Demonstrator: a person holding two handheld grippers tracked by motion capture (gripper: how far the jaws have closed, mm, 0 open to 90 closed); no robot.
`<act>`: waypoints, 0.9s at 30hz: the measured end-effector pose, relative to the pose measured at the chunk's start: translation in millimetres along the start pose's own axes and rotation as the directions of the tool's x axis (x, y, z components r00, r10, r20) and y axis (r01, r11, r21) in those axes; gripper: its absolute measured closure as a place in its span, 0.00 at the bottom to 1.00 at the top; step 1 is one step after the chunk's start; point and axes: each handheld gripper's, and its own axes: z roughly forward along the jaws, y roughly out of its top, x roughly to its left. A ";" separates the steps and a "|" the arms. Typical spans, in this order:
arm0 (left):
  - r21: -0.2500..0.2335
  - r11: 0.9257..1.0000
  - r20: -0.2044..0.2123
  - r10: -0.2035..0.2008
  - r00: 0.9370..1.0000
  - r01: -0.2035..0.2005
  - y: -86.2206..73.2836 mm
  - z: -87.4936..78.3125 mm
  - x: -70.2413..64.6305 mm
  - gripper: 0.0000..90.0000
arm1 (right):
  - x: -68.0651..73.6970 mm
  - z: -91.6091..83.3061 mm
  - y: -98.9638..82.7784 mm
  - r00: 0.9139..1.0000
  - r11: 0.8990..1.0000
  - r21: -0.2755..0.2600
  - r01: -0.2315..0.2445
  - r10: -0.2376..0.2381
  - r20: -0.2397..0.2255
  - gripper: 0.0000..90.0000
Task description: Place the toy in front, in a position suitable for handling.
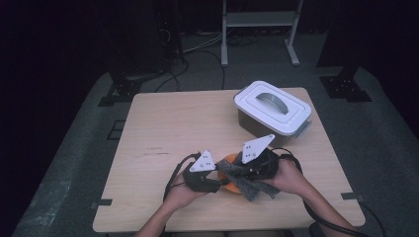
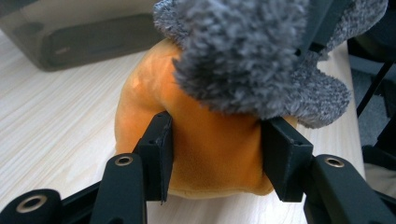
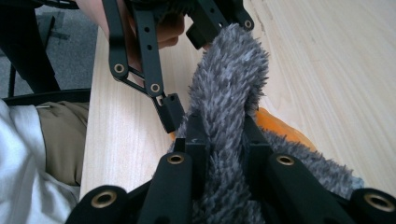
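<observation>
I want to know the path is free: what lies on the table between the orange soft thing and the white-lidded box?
Bare wood. In the high view, nothing lies on the table between the orange soft thing and the white-lidded box.

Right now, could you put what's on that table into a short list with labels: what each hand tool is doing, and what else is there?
left gripper: jaws pressed on both sides of the orange soft thing
right gripper: shut on the grey fluffy cloth
cloth: draped over the orange thing
box: grey, with white lid on, handle on top, at the far right of the table
table: light wood
</observation>
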 end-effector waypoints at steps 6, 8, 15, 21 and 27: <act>0.000 1.000 0.019 -0.012 1.000 0.012 -3.0 -0.7 2.8 0.53 | -6.8 -6.2 -15.8 0.999 0.999 0.019 -0.039 0.038 0.007 0.86; -0.002 1.000 0.027 -0.008 1.000 0.008 -3.2 -0.8 2.7 0.53 | -9.7 -12.2 -24.9 0.998 0.998 0.034 -0.058 0.057 0.020 0.86; 0.022 0.998 0.058 0.057 0.997 -0.058 -1.5 2.0 -3.7 0.51 | -19.3 -21.0 -28.0 0.994 0.997 0.014 -0.080 0.078 0.071 0.85; 0.033 0.998 0.087 -0.048 0.995 0.045 -5.8 3.7 5.0 0.29 | -17.3 -16.2 -41.4 0.992 0.994 -0.021 -0.111 0.112 0.054 0.85; 0.037 0.997 0.097 -0.078 0.992 0.074 -7.4 10.4 2.8 0.22 | -5.1 -11.2 -53.3 0.990 0.989 -0.057 -0.135 0.136 0.027 0.85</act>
